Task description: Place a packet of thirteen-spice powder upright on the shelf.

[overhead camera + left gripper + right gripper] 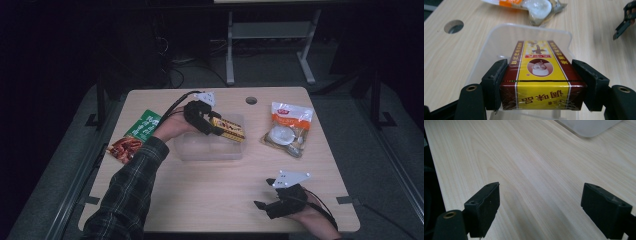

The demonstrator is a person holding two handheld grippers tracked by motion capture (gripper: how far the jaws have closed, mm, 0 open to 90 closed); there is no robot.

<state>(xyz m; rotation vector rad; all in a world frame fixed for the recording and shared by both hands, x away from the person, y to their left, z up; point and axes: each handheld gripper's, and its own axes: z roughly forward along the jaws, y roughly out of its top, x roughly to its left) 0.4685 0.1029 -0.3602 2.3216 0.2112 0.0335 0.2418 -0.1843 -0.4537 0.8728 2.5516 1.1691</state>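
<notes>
Left gripper [541, 82] pinches box [537, 75] above bin [486, 47]. Right gripper [540, 207] spread, idle, well apart from bin. Risk: wrap is slick; box may slip, hitting bin rim.

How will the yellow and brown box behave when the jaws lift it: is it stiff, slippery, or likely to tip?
The box probably stays stiff: its edges look straight between the left gripper's jaws. Its glossy film wrap may be somewhat slippery. Held across its short end above the clear container, the long body could sag downward.
</notes>
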